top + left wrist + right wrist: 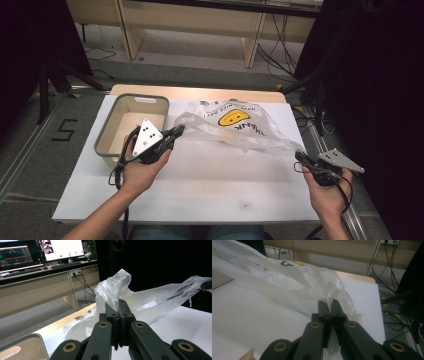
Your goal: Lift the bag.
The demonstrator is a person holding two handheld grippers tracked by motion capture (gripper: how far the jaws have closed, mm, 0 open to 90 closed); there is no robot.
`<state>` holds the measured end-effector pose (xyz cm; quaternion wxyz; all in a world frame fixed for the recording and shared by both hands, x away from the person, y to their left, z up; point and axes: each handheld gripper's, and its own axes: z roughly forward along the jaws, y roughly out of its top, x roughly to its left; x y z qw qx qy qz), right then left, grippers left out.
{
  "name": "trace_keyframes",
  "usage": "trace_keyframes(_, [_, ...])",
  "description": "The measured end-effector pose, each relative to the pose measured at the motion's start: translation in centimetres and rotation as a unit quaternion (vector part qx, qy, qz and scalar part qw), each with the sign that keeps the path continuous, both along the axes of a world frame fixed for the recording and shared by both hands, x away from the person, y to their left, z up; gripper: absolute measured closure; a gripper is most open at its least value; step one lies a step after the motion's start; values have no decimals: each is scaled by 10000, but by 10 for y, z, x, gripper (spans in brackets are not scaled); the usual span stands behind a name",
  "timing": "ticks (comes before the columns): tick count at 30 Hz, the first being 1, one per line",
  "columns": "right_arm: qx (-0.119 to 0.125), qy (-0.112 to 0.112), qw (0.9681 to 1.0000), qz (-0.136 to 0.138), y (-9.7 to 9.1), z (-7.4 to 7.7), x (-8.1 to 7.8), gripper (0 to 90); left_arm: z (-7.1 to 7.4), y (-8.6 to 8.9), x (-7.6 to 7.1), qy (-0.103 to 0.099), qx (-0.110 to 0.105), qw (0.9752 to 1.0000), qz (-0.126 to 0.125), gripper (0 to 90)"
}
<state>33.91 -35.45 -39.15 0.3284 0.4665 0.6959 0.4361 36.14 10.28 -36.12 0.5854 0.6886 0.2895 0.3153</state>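
1. While both tools grip it, the clear plastic bag [235, 125] hangs stretched between them over the white table [200, 185], right of the grey-rimmed bin [132, 125].
2. Left tool [178, 131]: jaws pressed together on a bunched corner of the bag; in the left gripper view the film [113, 288] puffs up just above the closed tips.
3. Right tool [300, 157]: jaws likewise clamped on the bag's opposite end, near the table's right edge; in the right gripper view crumpled film [337, 293] spills around the tips.
4. Progress, as a judgement: pick-up at both ends looks done. Bag is not yet in the bin; its near edge reaches to the bin's right wall, its bulk sags toward the table surface. What the pair of grips is meant for, opening, spreading or moving the bag, cannot be told.
5. Bag material: thin, translucent, heavily creased film, limp and glossy; printed yellow smiley face and dark lettering on the top side.
6. Bin: rigid rectangular tub, rounded corners, cream interior, a handle slot in the far wall; it looks empty.
7. Table: flat matte white sheet over a wooden top.
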Motion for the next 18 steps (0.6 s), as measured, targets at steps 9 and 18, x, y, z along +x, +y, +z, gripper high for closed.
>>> trace_keyframes(9, [35, -170, 9998, -11, 1, 5, -1, 900, 4, -1, 0, -138, -73, 9999, 34, 892])
trace_keyframes(18, [65, -418, 9991, -65, 0, 17, -2, 900, 13, -1, -1, -287, -163, 9994, 47, 892])
